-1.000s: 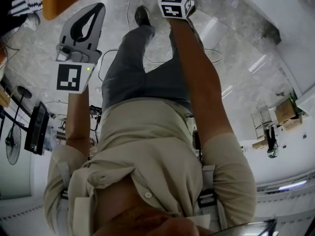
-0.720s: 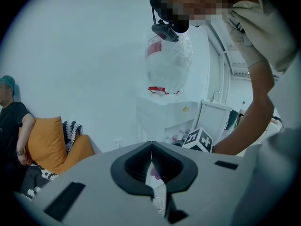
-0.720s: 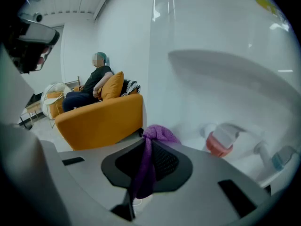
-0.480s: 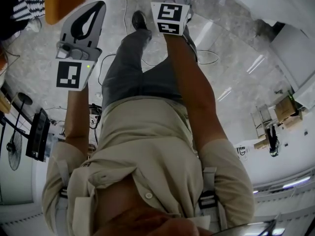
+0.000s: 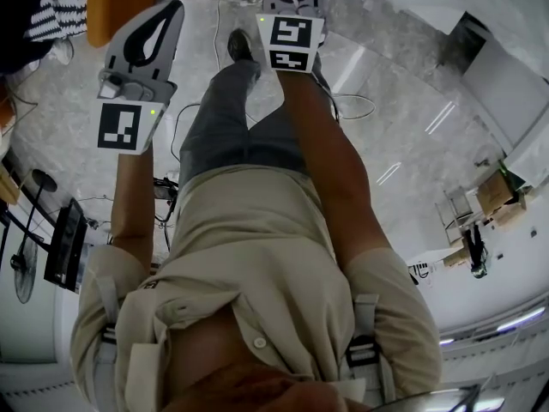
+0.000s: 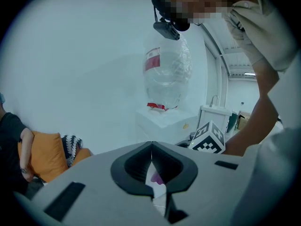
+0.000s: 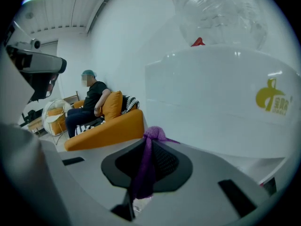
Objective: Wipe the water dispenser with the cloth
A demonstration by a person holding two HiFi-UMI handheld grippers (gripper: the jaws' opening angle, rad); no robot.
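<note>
One purple cloth [image 7: 143,173] is what matters here. It is bunched into a thin strand and pinched between the closed jaws of our right gripper [image 7: 150,142], with a small knot of it poking out past the tips. We judge it is held that way so the free end can be pressed against the water dispenser [image 7: 221,107]. The dispenser's white body, marked with a yellow logo, fills the right gripper view just ahead, and as far as we can tell the cloth does not yet touch it. Its clear bottle [image 7: 218,13] sits on top. Our left gripper [image 6: 151,149] has its jaws pressed together; a pale sliver with a purple fleck shows in the slot behind the tips, and we cannot tell what it is. We hold it up beside the right one, with the dispenser farther off in its view, probably to leave the wiping side clear. Beyond, a person [image 7: 91,95] sits on an orange sofa [image 7: 106,126].
</note>
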